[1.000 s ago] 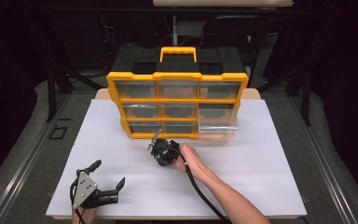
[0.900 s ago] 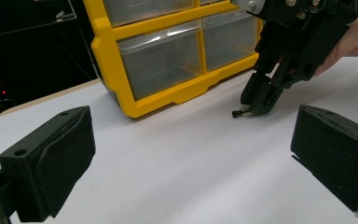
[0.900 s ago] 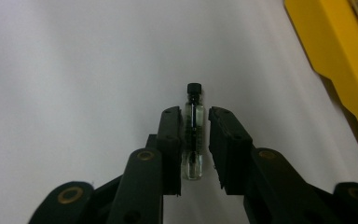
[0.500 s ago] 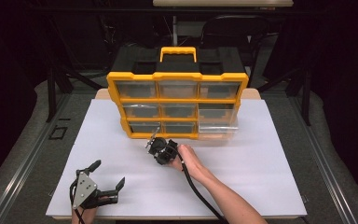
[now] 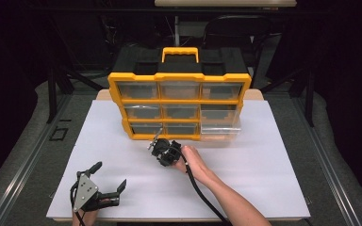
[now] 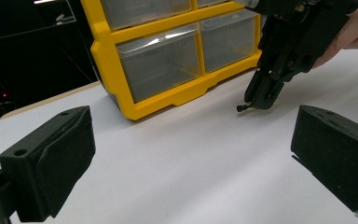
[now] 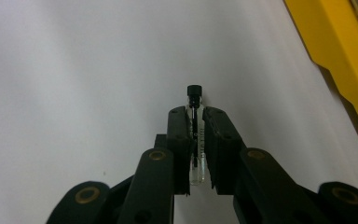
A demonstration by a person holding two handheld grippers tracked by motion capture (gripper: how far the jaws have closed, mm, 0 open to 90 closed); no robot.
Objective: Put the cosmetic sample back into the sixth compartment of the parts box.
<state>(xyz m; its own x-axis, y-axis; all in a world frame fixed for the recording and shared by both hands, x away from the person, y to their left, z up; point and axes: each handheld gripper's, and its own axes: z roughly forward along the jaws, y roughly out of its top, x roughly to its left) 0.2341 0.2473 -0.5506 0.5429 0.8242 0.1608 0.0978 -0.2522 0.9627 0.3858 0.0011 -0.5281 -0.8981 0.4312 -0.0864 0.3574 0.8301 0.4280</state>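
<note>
Right gripper view: right hand-held gripper [image 7: 195, 122] clamps a small glass vial [image 7: 195, 140]

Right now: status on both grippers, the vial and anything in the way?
Right gripper shut on small black-capped glass vial, just above the white tabletop. Left gripper open, empty. Yellow drawer organizer close ahead; its lower right clear drawer pulled out.

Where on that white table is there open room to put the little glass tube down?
Bare white table lies right of the right gripper, and between it and the left gripper. The strip before the yellow drawer cabinet and its pulled-out drawer is crowded.
</note>
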